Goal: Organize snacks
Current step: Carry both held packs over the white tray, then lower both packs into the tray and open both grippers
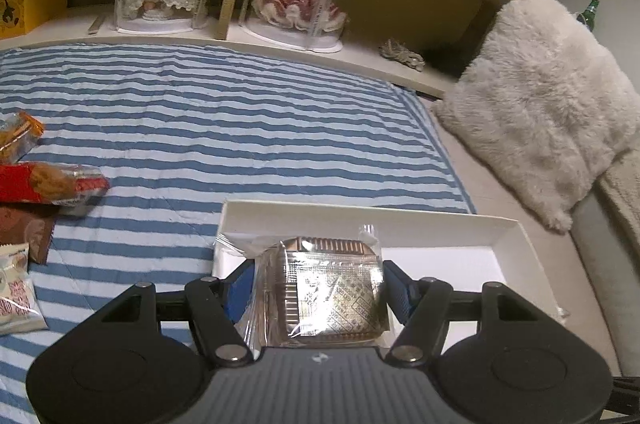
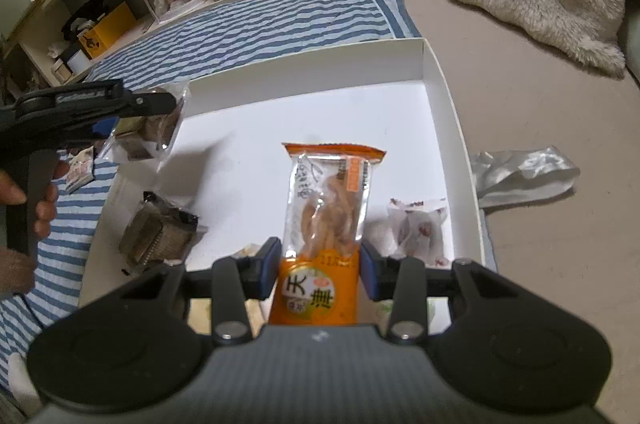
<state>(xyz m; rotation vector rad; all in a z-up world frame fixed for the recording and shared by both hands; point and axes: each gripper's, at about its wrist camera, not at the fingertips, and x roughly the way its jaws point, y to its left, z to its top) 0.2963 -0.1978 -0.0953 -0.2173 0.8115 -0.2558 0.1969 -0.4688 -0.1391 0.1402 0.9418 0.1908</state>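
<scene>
The left gripper [image 1: 318, 286] pinches a clear-wrapped brown pastry [image 1: 326, 290] above the white box's [image 1: 508, 236] 9 o'clock edge. The right gripper [image 2: 318, 266] clamps an orange fried-dough-twist packet [image 2: 326, 208], which extends toward 12 o'clock over the box floor, beside another wrapped pastry [image 2: 160, 234] at 9 o'clock.

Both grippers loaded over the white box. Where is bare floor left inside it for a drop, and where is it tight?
Free: the far half of the white box, between its far wall and the orange twist packet in the right gripper. Crowded: near edge, with a brown pastry left and a white packet right. The left gripper holds a foil pastry at the far left corner.
</scene>
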